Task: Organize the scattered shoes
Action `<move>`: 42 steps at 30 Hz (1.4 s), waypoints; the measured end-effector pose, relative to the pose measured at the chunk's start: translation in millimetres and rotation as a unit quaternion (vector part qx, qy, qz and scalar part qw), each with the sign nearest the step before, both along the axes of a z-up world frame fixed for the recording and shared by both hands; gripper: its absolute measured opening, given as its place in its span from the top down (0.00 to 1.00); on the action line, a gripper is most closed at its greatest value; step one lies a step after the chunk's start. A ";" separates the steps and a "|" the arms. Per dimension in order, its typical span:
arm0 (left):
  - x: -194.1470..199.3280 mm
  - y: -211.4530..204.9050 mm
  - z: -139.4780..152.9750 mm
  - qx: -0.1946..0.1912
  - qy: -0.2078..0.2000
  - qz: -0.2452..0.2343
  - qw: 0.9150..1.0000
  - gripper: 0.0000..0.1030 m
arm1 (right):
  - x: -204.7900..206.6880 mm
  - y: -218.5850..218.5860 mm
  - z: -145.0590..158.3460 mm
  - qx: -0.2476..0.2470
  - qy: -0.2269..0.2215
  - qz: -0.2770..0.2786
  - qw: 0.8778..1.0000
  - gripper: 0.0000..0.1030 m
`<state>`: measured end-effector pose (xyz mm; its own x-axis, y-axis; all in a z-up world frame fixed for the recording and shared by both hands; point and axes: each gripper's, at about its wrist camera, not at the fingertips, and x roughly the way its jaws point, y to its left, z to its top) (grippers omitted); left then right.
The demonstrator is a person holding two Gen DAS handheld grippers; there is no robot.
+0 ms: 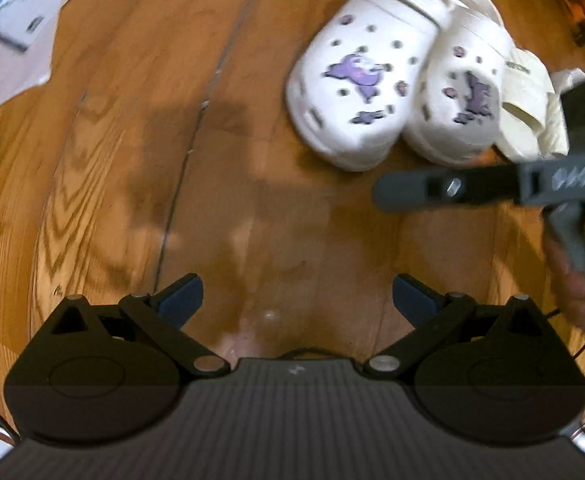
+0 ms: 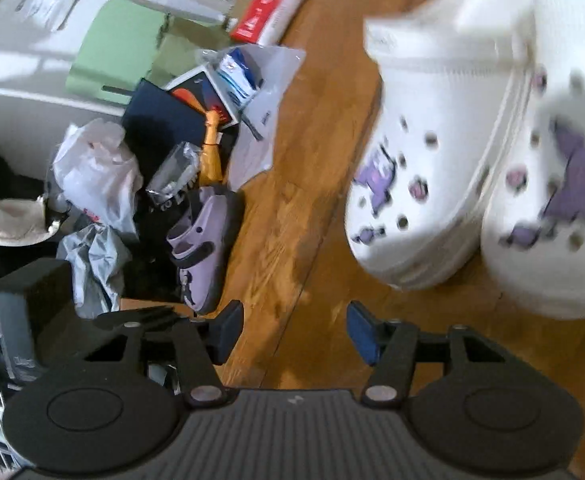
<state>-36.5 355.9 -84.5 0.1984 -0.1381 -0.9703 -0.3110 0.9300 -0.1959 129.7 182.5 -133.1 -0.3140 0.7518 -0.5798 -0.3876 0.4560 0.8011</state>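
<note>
Both grippers, left (image 1: 297,300) and right (image 2: 295,330), hold jaws spread, empty; white clogs (image 1: 396,76) at one o'clock on the floor (image 1: 132,140).

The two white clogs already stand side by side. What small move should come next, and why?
Probably swing the right gripper left toward the purple clog. The white clogs stand paired on the wood floor, both grippers are open and empty, and the purple one lies alone at the edge of the clutter.

Two white clogs (image 1: 356,76) (image 1: 456,92) with purple charms stand touching side by side, upper right on the wood floor; a cream slide (image 1: 532,108) beside them. A lilac clog (image 2: 204,248) lies tilted at left centre.
</note>
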 end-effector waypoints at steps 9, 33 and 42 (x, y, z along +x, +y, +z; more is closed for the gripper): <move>9.5 5.4 0.0 -0.009 0.004 0.007 1.000 0.00 | -22.8 10.0 -30.1 0.006 -0.032 -0.063 0.997 0.55; 35.3 -171.3 29.5 0.037 -0.068 -0.083 0.994 0.00 | -100.2 -185.8 106.0 -0.300 -0.353 -0.210 0.861 0.27; 20.4 -274.1 47.2 0.043 -0.096 -0.176 0.979 0.00 | -131.1 -290.2 123.7 -0.377 -0.360 -0.306 0.796 0.22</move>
<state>-16.1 81.8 -37.3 0.3322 -0.1509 -0.9311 0.0666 0.9884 -0.1364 -1.3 -107.8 -9.3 0.5957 -0.0117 -0.8031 -0.1431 0.9823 -0.1205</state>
